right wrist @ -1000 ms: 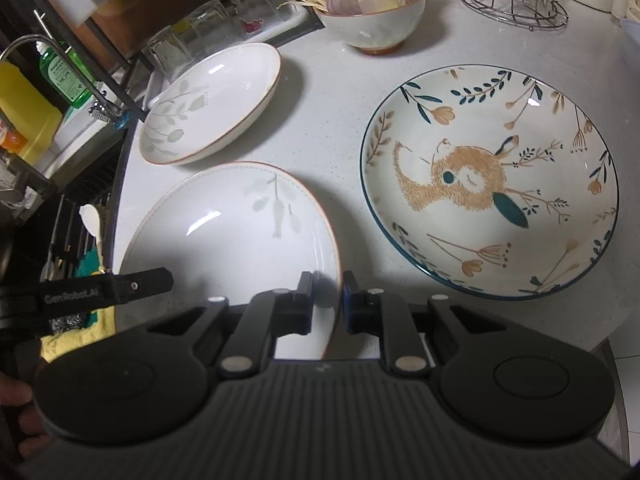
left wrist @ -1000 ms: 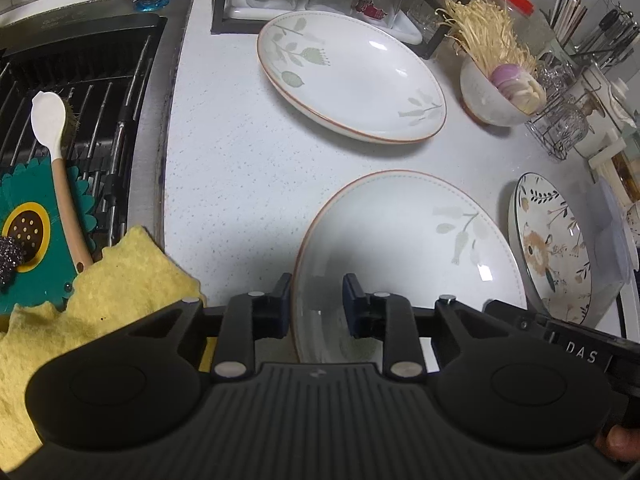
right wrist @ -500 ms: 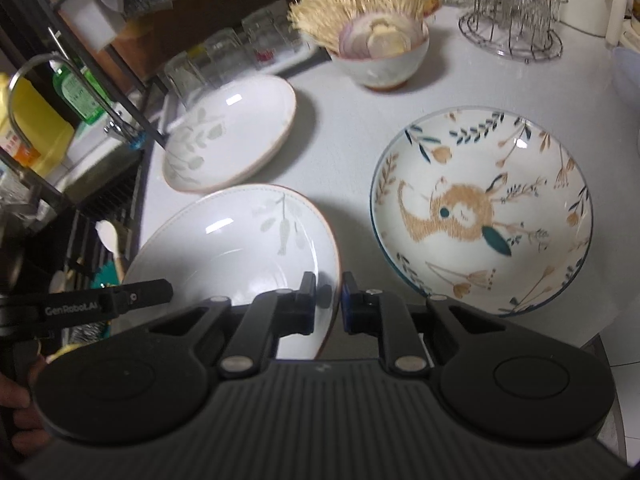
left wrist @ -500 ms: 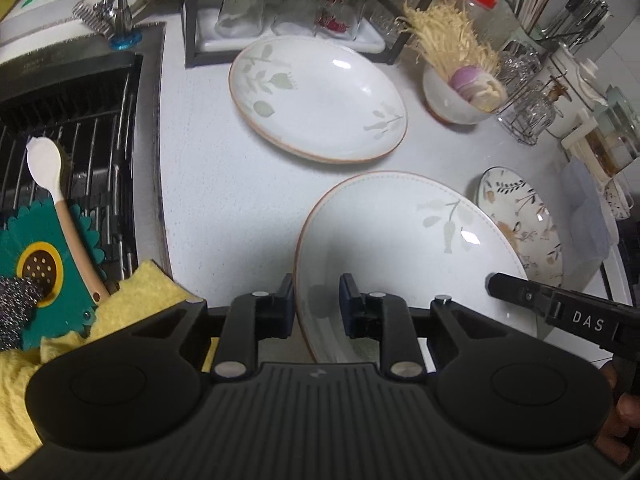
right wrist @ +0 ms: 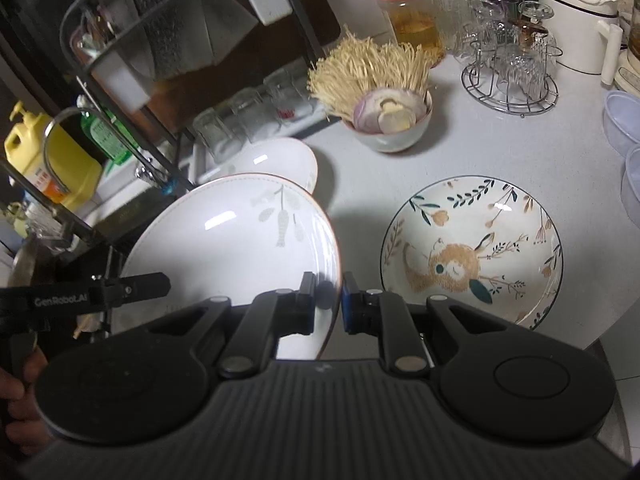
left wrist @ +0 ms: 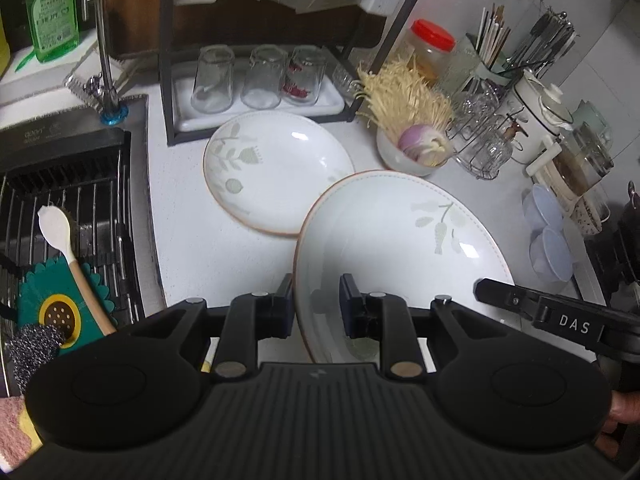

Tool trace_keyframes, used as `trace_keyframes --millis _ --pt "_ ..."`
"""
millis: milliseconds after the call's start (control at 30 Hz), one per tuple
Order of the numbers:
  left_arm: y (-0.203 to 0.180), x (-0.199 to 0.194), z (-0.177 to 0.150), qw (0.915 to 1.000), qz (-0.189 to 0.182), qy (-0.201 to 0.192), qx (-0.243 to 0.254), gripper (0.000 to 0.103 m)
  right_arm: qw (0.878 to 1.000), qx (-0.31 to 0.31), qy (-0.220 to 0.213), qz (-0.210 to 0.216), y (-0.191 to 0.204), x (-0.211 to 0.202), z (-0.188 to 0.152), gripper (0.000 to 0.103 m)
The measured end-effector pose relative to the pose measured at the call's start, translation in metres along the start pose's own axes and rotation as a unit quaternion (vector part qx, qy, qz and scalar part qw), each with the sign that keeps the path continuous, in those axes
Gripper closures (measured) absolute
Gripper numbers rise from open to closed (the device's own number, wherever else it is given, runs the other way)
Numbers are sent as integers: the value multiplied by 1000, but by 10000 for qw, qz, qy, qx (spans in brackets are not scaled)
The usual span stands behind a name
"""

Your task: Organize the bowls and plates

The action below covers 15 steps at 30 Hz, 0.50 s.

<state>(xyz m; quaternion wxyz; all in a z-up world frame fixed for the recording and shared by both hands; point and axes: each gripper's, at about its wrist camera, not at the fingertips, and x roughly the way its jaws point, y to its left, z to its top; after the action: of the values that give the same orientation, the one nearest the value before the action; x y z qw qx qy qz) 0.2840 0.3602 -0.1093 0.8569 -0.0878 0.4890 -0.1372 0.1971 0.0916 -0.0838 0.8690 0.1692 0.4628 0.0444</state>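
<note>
The left gripper (left wrist: 316,306) has its jaws nearly closed, pinching the near-left rim of a white plate (left wrist: 400,248). That plate hangs tilted above the counter (left wrist: 184,208), overlapping a second white plate (left wrist: 272,164) at eleven o'clock. The right gripper (right wrist: 329,304) clamps the plate's opposite rim, jaws almost together. A rabbit plate (right wrist: 472,252) lies at two o'clock.

1. Left gripper (left wrist: 315,300): pitched down, jaws clamped on the near-left rim of the white plate (left wrist: 400,256).
2. Right gripper (right wrist: 329,297): pitched down, jaws clamped on the same plate's right rim.
3. A hand (right wrist: 16,420) grips the left gripper's handle.
</note>
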Motion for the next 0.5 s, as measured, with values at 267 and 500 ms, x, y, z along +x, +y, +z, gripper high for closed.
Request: trace_keyframes --millis 267,500 --pt "-27 -3 4 9999 61 -60 -79 77 9998 -16 -73 204 -22 -9 13 87" --pt "-60 7 13 10000 -37 -57 -39 77 9994 38 -212 261 -51 -26 26 87"
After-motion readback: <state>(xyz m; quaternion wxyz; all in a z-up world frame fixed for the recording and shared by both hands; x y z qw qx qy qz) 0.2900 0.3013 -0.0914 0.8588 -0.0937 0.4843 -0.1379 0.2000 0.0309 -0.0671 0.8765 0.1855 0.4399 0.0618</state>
